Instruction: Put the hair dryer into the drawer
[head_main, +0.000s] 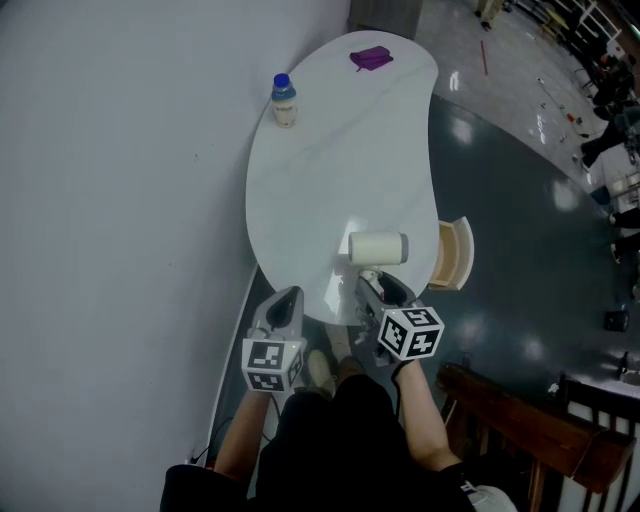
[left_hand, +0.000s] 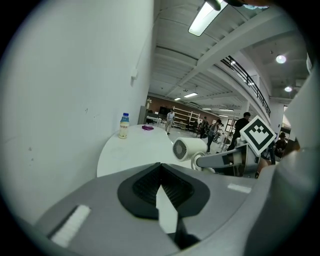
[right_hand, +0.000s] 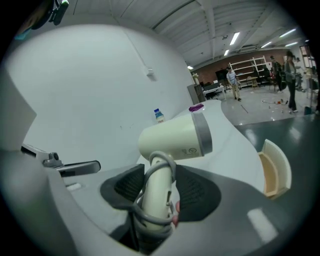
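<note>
A cream hair dryer (head_main: 377, 247) with a grey nozzle end hangs just above the near end of the white table (head_main: 330, 150). My right gripper (head_main: 378, 282) is shut on its handle, round which the cord is wound (right_hand: 159, 187). In the right gripper view the dryer's body (right_hand: 175, 137) lies across the top of the jaws. To the right, an open wooden drawer (head_main: 455, 253) sticks out from the table's side, and it also shows in the right gripper view (right_hand: 274, 170). My left gripper (head_main: 285, 303) hovers at the table's near edge, jaws together and holding nothing (left_hand: 160, 167).
A small bottle with a blue cap (head_main: 284, 100) and a purple object (head_main: 371, 58) stand at the table's far end. A white wall runs along the left. Dark glossy floor lies to the right, with a wooden bench (head_main: 530, 420) near my right side.
</note>
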